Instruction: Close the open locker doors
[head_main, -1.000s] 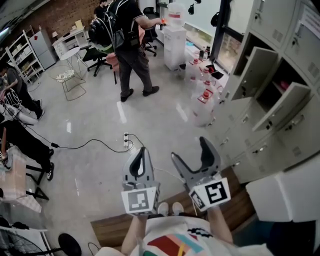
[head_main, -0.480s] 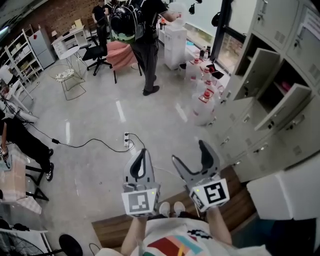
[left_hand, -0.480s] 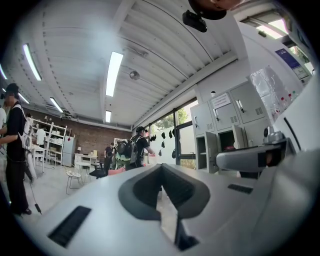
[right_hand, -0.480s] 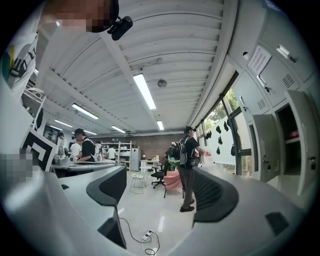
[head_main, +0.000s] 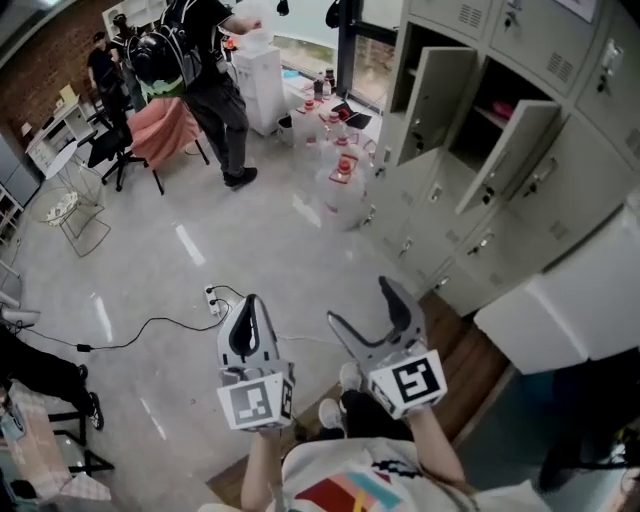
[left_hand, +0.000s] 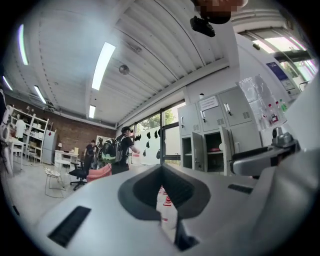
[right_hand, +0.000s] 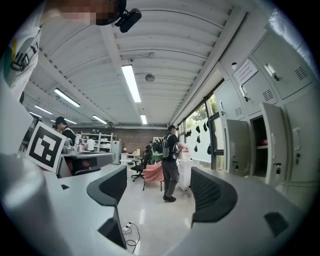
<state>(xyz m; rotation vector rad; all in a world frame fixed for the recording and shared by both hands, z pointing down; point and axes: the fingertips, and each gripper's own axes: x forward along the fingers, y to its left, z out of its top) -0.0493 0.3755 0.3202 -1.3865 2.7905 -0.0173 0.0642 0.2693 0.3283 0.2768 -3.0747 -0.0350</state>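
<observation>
The left gripper is held low at the near middle of the head view, its claw pressed together with nothing in it; its own view shows the two pads meeting at the tip. Just to its right, the right gripper has its claw spread wide and empty, and in its own view only bare floor and the far room show through the gap. Both point away from the person, out over the grey floor, and neither touches the lockers.

The locker bank runs along the right side. Two of its doors stand open, swung out to the left: the farther open door and the nearer open door, side by side, well apart from both grippers. Something pink lies on the shelf inside one of the open compartments. The same two doors show in the right gripper view, at the right.

Large water bottles stand on the floor just left of the lockers. Farther left, a person with a backpack stands at a water dispenser. A power strip lies on the floor just beyond the left gripper.
</observation>
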